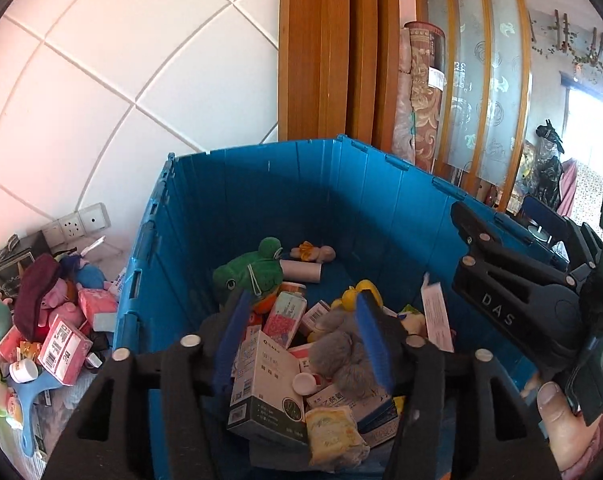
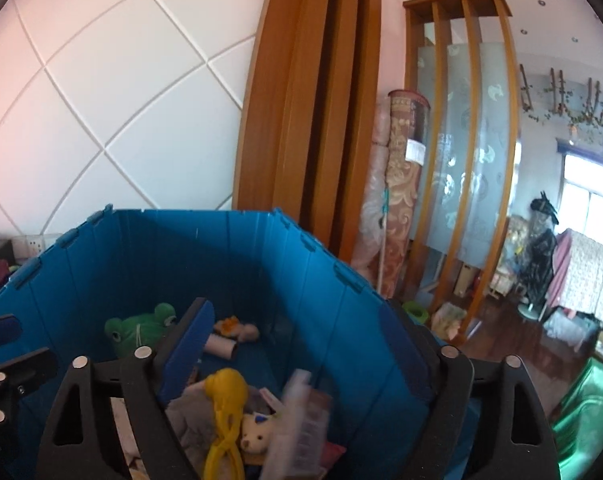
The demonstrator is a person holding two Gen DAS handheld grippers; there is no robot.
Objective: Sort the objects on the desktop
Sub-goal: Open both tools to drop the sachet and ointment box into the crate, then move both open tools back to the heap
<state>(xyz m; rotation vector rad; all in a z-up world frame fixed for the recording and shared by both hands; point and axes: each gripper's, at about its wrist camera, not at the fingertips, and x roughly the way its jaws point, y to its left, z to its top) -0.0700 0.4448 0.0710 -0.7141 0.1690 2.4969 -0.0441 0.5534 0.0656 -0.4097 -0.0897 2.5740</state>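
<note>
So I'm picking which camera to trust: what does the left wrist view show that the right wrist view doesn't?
Only the left wrist: the pile of toys and boxes outside the bin, and the white-and-green box. Only the right wrist: a small white bear and the green slide. Both: the blue bin, the green frog and the grey plush.

The left gripper [image 1: 307, 338] has its jaws spread apart, blue pads [image 1: 375, 340] facing each other, pointing toward 12 o'clock and tilted downward. The right gripper [image 2: 301, 354] is likewise spread wide, nothing between its pads [image 2: 189, 344]. In the left wrist view, it sits at 3 o'clock, with the person's right hand [image 1: 569, 424] wrapped around its handle at 4 o'clock
</note>
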